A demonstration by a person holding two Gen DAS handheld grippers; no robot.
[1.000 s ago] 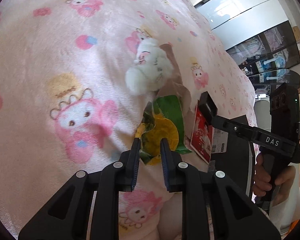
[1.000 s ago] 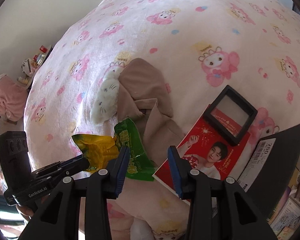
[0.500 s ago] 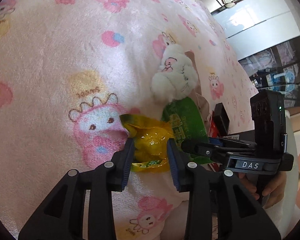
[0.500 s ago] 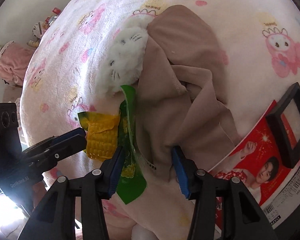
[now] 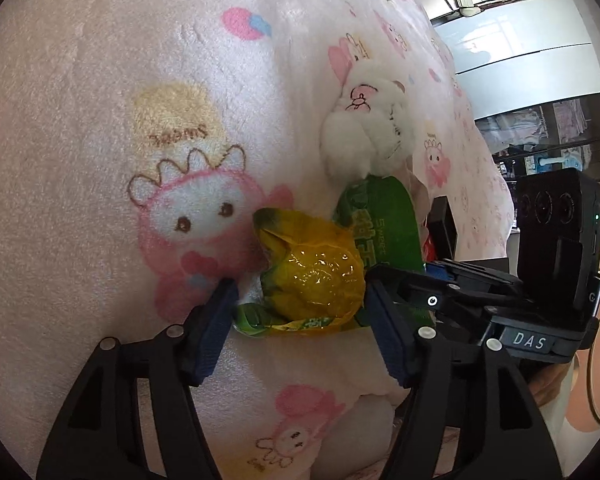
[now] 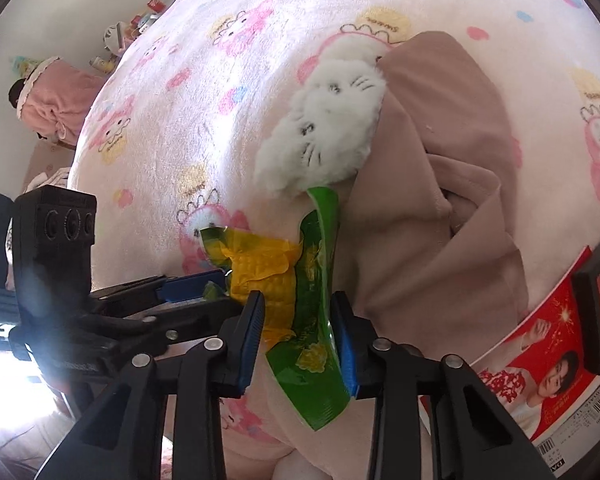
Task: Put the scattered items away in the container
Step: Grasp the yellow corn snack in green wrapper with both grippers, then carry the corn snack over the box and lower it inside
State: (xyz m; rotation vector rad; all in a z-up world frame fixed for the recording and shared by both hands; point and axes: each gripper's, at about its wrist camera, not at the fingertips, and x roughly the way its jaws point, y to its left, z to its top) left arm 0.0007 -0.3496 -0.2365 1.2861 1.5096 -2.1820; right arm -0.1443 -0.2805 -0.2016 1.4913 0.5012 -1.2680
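A yellow and green corn snack packet [image 5: 316,284] lies on the pink blanket. My left gripper [image 5: 300,312] is open, its jaws either side of the packet's yellow end. My right gripper [image 6: 300,320] is open around the packet's green end [image 6: 316,344]. A white plush cat [image 6: 324,120] lies just beyond the packet, also in the left wrist view [image 5: 368,128]. A beige cloth [image 6: 432,184] lies beside the plush. A red printed card [image 6: 540,368] with a small black box [image 6: 596,312] on it lies at the right. The left gripper shows in the right wrist view [image 6: 192,284].
The pink cartoon-print blanket [image 5: 140,100] covers the bed. The bed edge drops off just in front of both grippers. A pink garment [image 6: 56,104] and small toys sit on a shelf at the far left. White cabinets [image 5: 520,52] stand beyond the bed.
My left gripper let go of the packet and opened wider around it. My right gripper moved in and left, and its jaws now straddle the green end.
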